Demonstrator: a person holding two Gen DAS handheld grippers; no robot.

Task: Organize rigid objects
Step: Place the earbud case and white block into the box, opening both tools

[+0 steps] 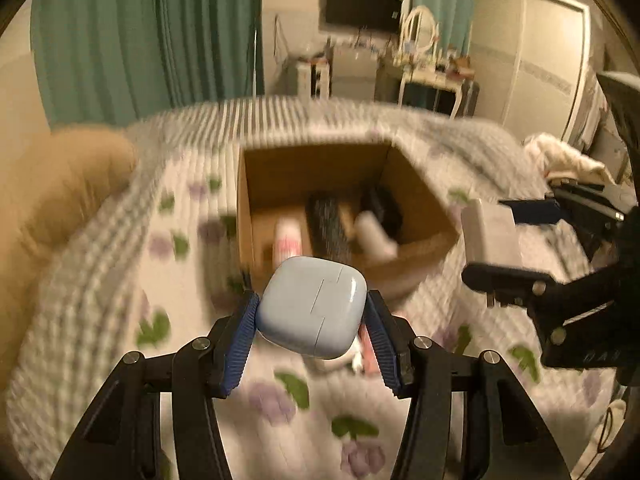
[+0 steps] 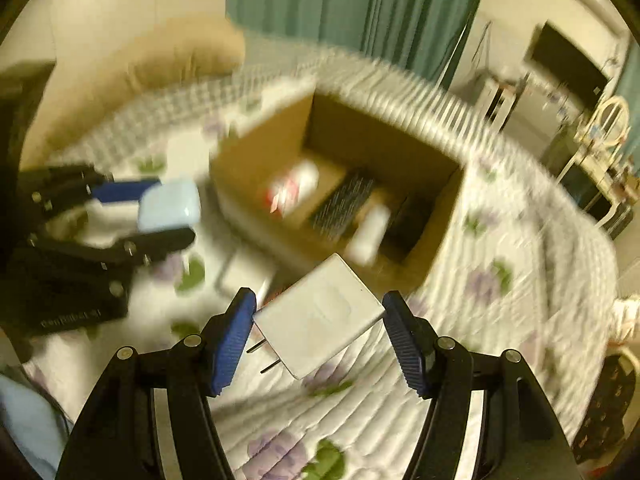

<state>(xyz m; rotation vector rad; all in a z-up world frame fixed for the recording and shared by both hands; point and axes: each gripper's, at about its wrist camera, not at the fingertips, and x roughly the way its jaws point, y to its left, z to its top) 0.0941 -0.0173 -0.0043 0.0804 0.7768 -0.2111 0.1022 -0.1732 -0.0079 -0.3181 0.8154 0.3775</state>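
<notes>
Earbud case (image 1: 312,307) between left hand-held gripper (image 1: 311,330) pads

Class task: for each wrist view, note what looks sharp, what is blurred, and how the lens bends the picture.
Left wrist view: the earbud case in the left hand-held gripper is sharp; the quilt and box are smeared by motion blur; the fisheye bows the room's edges. Right wrist view: the charger in the right hand-held gripper is crisp; box streaked; dark corners.

One box (image 1: 416,196) holding two bottles (image 1: 287,240), one brush (image 1: 328,224); one blue case (image 1: 312,312); one charger (image 2: 320,316); two grippers (image 1: 310,320).
</notes>
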